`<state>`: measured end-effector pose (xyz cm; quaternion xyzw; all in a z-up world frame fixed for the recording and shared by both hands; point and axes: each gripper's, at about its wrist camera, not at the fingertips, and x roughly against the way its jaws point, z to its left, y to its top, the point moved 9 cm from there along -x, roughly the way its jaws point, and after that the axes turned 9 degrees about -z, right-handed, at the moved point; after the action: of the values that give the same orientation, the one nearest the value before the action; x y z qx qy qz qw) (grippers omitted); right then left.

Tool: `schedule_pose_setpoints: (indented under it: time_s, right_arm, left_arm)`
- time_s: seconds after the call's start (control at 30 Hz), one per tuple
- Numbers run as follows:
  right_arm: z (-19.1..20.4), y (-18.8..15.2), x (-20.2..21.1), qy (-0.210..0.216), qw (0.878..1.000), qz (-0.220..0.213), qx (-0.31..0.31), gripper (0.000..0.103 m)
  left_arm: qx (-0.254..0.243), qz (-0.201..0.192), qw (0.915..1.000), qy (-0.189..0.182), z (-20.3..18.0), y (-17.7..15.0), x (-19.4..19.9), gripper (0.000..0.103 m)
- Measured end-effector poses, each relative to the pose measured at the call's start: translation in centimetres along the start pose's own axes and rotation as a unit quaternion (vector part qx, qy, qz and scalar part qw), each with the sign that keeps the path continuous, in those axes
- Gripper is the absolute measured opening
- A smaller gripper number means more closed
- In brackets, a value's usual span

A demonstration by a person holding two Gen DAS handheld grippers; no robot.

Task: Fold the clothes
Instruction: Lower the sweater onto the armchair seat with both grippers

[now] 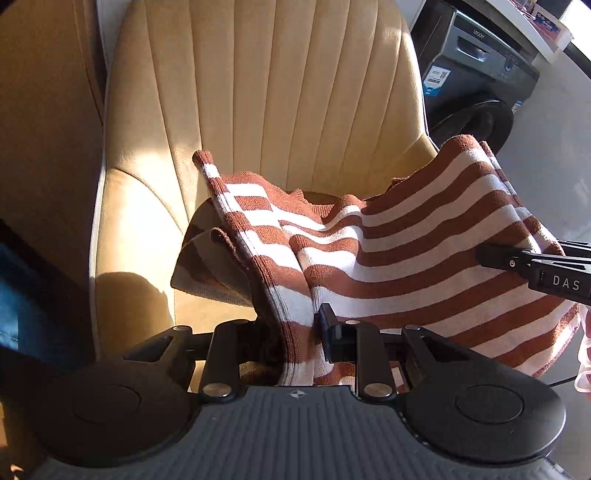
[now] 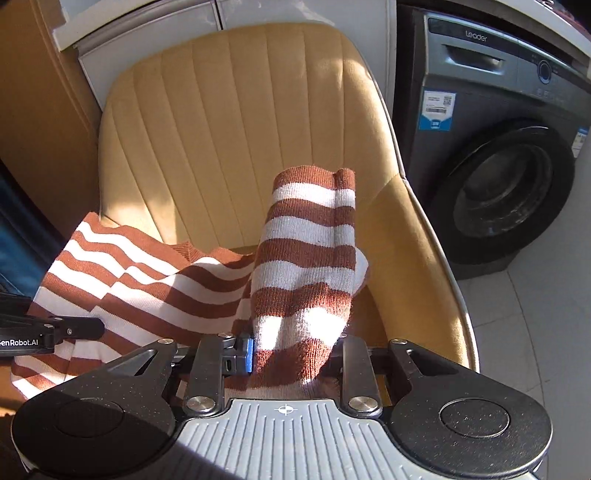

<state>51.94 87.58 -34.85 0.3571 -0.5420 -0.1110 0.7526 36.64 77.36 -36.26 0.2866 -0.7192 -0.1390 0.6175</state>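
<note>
A brown-and-white striped knit sweater (image 1: pixel 424 236) hangs stretched above the seat of a tan armchair (image 1: pixel 258 92). My left gripper (image 1: pixel 299 332) is shut on a bunched edge of it, with the cloth pinched between the fingers. My right gripper (image 2: pixel 295 350) is shut on another bunched part, which stands up in a fold (image 2: pixel 310 236) in front of it. The sweater (image 2: pixel 147 288) spans between the two grippers. The right gripper shows at the right edge of the left wrist view (image 1: pixel 532 262). The left gripper shows at the left edge of the right wrist view (image 2: pixel 55 332).
The armchair (image 2: pixel 229 110) has a ribbed back and raised sides. A grey front-loading washing machine (image 2: pixel 498 166) stands to its right, also in the left wrist view (image 1: pixel 476 81). A white cabinet (image 2: pixel 147 26) is behind the chair. Pale tiled floor (image 2: pixel 535 350) lies at the right.
</note>
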Motion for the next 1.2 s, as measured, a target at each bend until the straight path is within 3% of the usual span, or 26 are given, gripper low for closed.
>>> schedule_pose_setpoints:
  time_s: [1.2]
  right_arm:
    - [-1.6, -3.4, -7.9, 0.014, 0.998, 0.049, 0.027, 0.023]
  left_arm:
    - [0.005, 0.035, 0.9985, 0.042, 1.3, -2.7, -6.9, 0.026]
